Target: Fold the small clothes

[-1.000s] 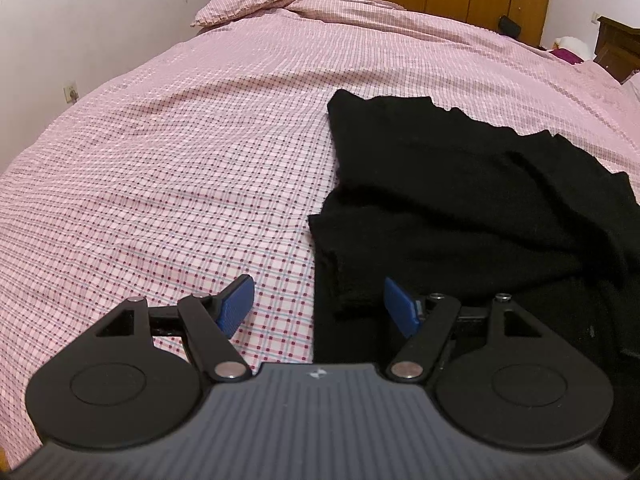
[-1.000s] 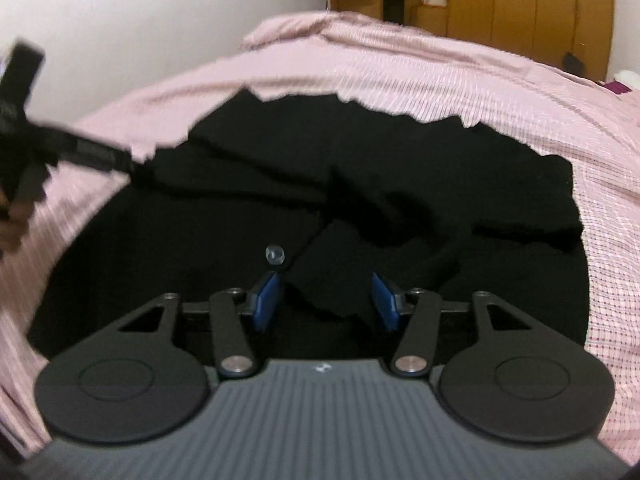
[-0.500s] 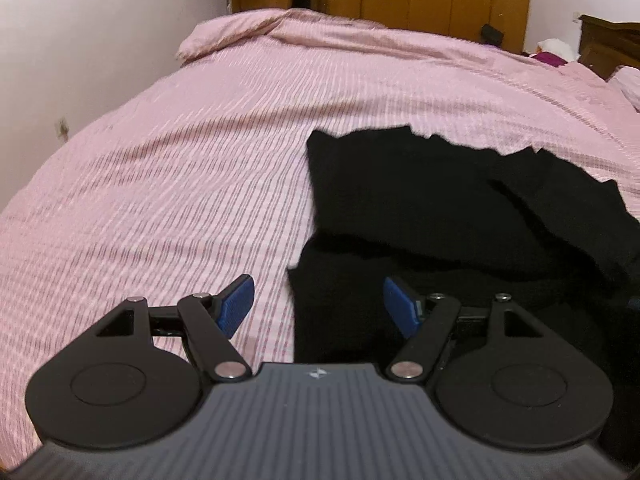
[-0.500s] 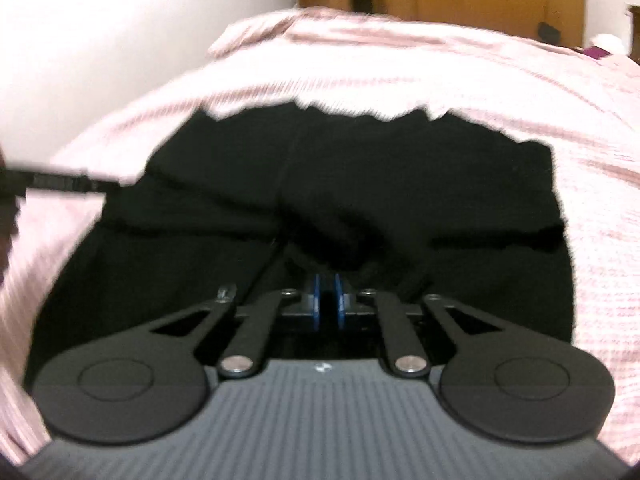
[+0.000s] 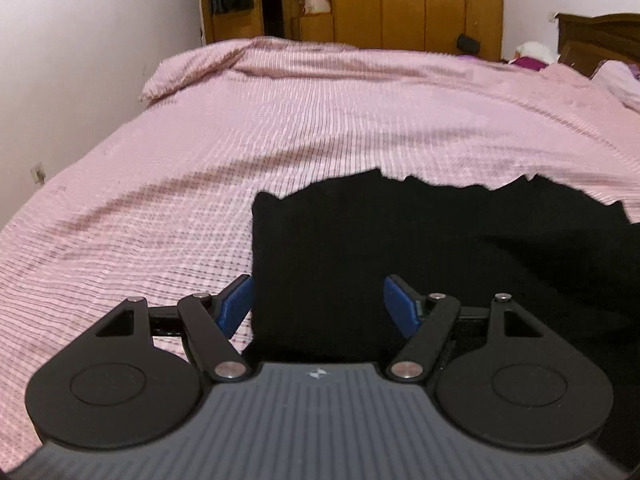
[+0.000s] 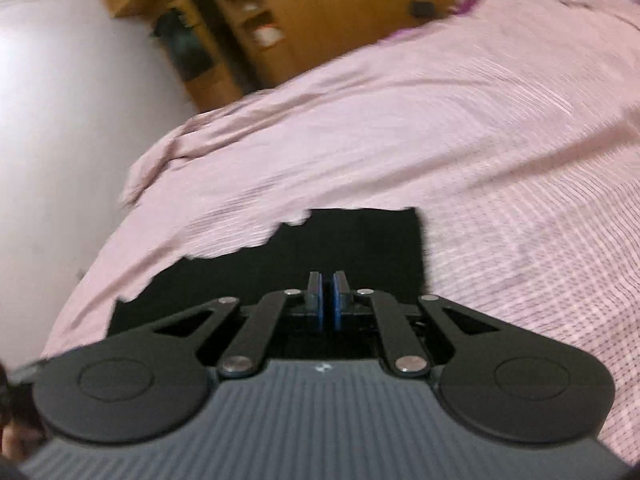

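Black garment [image 5: 420, 248] on pink checked bedspread [image 5: 280, 140].

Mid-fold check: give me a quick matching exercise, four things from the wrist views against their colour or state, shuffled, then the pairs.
Things:
1. left gripper
2. right gripper
3. garment
4. bedspread

States:
A. pink checked
B. black, lying on the bed
C. jaws wide apart, nothing pinched
D. jaws shut

Pairs: 1-C, 2-D, 3-B, 4-A
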`<move>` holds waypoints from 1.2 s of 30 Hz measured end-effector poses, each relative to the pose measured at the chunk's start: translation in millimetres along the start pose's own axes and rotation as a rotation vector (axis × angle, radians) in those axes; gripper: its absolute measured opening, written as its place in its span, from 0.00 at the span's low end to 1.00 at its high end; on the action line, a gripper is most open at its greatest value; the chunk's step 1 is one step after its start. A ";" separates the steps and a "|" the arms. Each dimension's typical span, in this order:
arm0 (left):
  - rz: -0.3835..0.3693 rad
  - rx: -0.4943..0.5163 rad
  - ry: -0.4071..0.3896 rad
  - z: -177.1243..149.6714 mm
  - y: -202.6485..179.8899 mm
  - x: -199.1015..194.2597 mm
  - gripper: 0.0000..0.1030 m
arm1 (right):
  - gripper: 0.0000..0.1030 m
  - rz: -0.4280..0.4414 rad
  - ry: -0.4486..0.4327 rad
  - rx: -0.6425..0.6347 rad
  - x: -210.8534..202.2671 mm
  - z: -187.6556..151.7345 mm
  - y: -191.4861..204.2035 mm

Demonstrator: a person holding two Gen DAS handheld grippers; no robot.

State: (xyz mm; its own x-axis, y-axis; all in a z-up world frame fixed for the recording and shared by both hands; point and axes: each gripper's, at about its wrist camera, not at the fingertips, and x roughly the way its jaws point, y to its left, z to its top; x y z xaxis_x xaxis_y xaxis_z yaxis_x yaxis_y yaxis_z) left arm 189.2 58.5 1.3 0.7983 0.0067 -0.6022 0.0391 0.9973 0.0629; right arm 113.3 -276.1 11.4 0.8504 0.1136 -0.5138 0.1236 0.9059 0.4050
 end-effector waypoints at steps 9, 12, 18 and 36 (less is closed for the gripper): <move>0.058 -0.044 0.085 -8.6 15.2 48.6 0.74 | 0.07 -0.249 0.075 -0.049 51.1 -16.5 -44.8; 0.061 -0.031 0.069 -2.7 18.6 43.9 0.74 | 0.10 -0.229 0.052 -0.042 39.1 -16.7 -40.8; 0.082 -0.012 0.027 10.6 20.4 48.4 0.74 | 0.10 -0.139 -0.014 -0.207 27.2 -12.2 2.6; 0.211 -0.136 0.033 17.9 44.8 109.7 0.83 | 0.06 -0.218 0.011 -0.221 130.5 -8.7 -9.0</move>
State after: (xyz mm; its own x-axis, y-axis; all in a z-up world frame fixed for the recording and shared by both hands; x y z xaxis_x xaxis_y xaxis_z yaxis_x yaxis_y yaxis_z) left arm 289.3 102.6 -47.7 0.7599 0.2158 -0.6132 -0.2092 0.9743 0.0837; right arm 218.7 -265.9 -65.9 0.8104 -0.0895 -0.5789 0.1871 0.9760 0.1112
